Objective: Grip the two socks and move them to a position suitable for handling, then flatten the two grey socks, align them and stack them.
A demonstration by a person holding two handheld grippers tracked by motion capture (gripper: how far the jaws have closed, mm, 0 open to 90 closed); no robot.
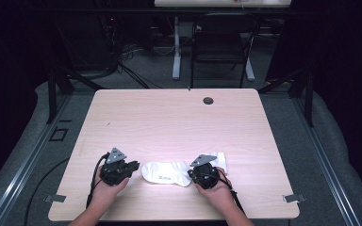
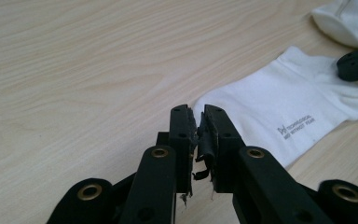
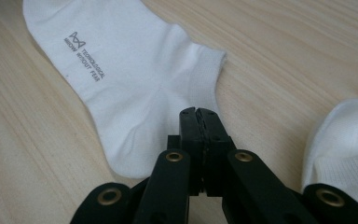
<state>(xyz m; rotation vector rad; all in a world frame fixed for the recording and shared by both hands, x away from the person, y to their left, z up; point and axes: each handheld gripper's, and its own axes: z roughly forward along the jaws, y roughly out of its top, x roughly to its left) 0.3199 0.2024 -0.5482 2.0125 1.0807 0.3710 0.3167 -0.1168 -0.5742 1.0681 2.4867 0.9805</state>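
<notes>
White sock (image 1: 166,173) flat on table (image 1: 179,117), long axis left-right, between both grippers. Left gripper (image 2: 198,121) closed, empty, at toe end. Right gripper (image 3: 199,116) closed, empty, over heel.

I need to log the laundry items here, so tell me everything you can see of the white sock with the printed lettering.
The white sock is a low ankle sock of soft knit fabric with small grey lettering and a logo on its foot. It lies flat on the wooden table, between the left gripper and the right gripper. The left's shut tips sit at its toe, the right's at its heel. A second white sock lies apart nearby.
</notes>
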